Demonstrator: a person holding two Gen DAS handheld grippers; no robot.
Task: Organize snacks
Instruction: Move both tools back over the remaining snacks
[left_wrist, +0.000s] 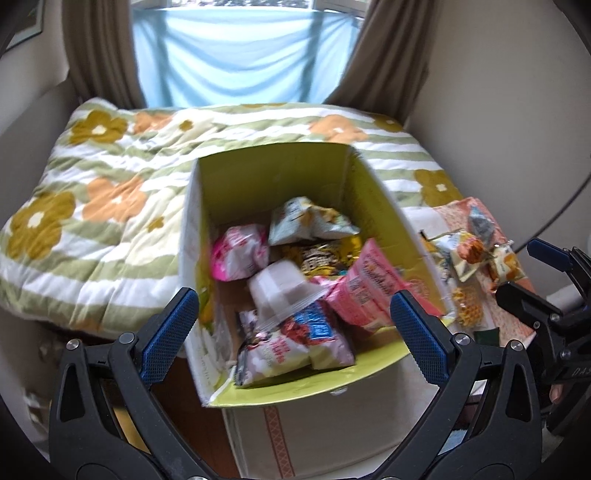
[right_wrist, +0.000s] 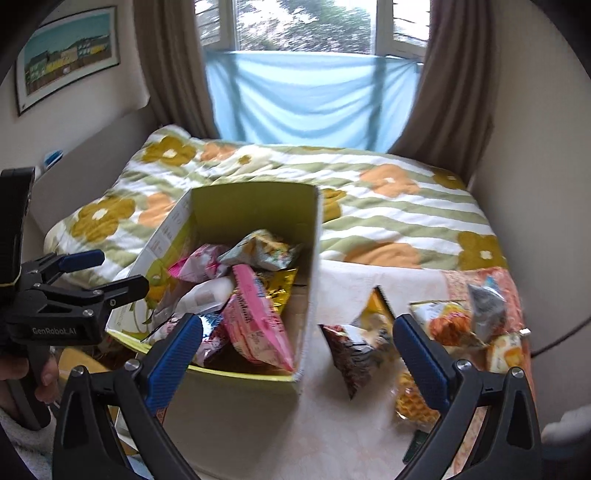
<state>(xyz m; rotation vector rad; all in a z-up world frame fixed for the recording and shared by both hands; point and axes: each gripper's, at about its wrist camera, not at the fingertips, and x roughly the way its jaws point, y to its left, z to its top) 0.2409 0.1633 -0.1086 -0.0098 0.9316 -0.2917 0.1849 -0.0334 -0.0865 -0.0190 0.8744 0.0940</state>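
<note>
Both claws hang spread and empty over a bedside tabletop (right_wrist: 343, 291): the left claw (left_wrist: 295, 325) above an open yellow-green box (left_wrist: 280, 173) already stuffed with snack packets, a pink packet (left_wrist: 369, 291) among them, the right claw (right_wrist: 299, 354) above loose snacks (right_wrist: 454, 325) lying just right of the box. A flowered quilt (right_wrist: 388, 206) covers the bed behind.

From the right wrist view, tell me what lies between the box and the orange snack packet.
A dark triangular packet lies between box and orange packet.
</note>
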